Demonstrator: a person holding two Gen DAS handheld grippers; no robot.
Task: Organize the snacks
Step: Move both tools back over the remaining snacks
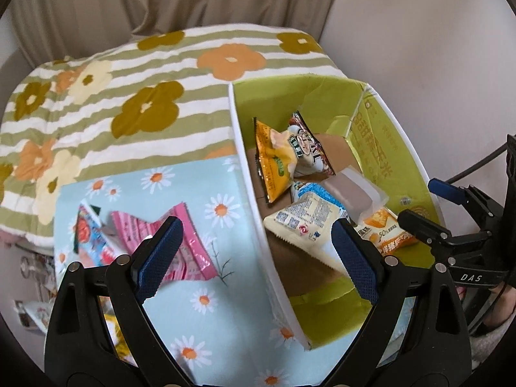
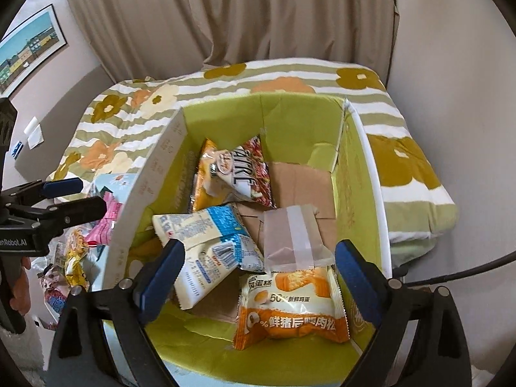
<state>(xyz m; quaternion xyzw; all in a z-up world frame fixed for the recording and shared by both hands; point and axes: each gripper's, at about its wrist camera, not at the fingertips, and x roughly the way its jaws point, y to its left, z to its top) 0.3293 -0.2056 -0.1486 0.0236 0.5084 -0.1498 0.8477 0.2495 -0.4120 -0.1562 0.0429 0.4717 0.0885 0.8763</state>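
1. Green cardboard box [image 2: 361, 174] as landmark: open-topped, resting on a flowered bedspread [image 1: 96, 103], several snacks already inside.
2. Inside the box: orange cake packet [image 2: 290, 306] at the near end, white-and-blue packet [image 2: 206, 251] to its left, taped translucent pouch [image 2: 290, 235] just beyond, and an orange bag [image 1: 274, 161] with a patterned bag [image 2: 245, 174] leaning at the far end.
3. Outside the box, left of its white wall on a daisy-print cloth [image 1: 206, 290]: pink wrapper [image 1: 190, 245] and a red-and-blue packet [image 1: 93, 242], overlapping; more loose wrappers lower down, too blurred to name.
4. Left gripper [image 1: 254, 258]: fingers spread wide, nothing between them, straddling the box's left wall, one pad over the pink wrapper.
5. Right gripper [image 2: 258, 277]: fingers likewise wide apart and empty, hanging above the near end of the box.
6. Likely handling of the pink wrapper: light, thin, crinkly film, slippery and easily deformed. Best pinched across a crimped end seam or the flat middle, lifted clear of the wall, then released inside.
7. Risk: dragging the neighbouring packet along, or the film slipping from the pads.
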